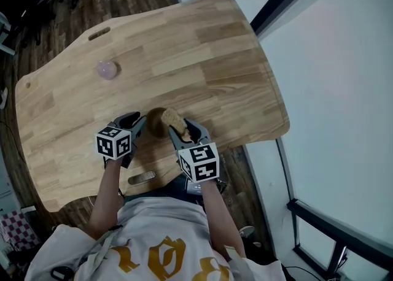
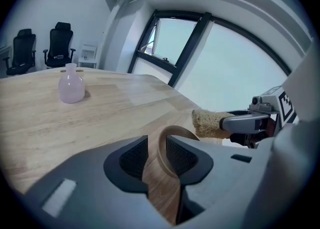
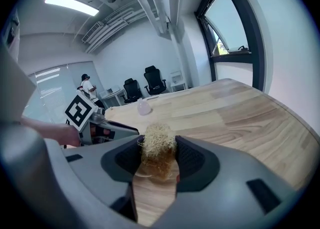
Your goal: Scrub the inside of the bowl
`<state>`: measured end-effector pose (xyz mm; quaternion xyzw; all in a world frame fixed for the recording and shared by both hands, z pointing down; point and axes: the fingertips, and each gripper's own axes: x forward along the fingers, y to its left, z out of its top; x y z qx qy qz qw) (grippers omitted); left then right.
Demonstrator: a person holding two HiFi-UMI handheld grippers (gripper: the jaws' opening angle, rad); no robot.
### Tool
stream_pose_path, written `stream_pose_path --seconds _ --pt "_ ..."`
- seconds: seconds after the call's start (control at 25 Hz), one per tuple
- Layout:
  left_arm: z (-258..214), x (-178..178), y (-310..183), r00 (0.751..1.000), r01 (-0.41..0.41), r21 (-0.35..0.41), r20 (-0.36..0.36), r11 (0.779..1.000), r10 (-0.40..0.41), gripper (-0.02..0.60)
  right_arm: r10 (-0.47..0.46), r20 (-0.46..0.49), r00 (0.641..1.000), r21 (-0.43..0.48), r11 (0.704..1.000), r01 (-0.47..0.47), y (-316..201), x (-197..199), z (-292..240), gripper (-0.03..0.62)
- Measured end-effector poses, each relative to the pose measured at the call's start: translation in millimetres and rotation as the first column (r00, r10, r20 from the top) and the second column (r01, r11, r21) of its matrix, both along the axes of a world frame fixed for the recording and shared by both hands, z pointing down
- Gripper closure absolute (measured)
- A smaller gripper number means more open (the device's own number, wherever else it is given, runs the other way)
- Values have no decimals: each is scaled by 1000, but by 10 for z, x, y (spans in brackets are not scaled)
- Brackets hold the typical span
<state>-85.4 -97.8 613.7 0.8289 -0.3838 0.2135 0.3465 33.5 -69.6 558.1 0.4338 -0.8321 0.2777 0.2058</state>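
Wooden bowl [image 2: 177, 128] rim in left gripper [image 2: 156, 155] | fibrous scrubber [image 3: 156, 145] in right gripper [image 3: 159, 160]

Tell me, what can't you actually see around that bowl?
Inside of the bowl: head view, the sponge and right hand-held gripper cover much of it.
Base of the bowl: left gripper view, behind the left hand-held gripper.
Whether sponge meets bowl: right gripper view, sponge blocks it.
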Motion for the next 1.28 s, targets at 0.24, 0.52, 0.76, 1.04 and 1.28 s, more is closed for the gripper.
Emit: stream_pose_path --seconds 0.24,0.52,0.76,1.04,1.28 --pt "100 100 5 998 -54 -33 21 998 55 485 -10 17 1000 -13 1000 10 -18 -45 29 411" --pt "206 131 -13 992 -105 -78 67 991 110 486 -24 27 999 -27 999 25 10 -109 41 411" --pt "264 153 19 987 -139 -124 62 982 148 486 -35 23 999 -34 999 36 34 -137 72 410" --pt "338 172 81 987 -138 -190 50 972 150 510 -32 18 999 -39 999 33 66 -125 80 411" --pt "284 118 30 995 -63 -179 70 982 77 561 -41 7 999 -41 998 41 122 -125 74 410"
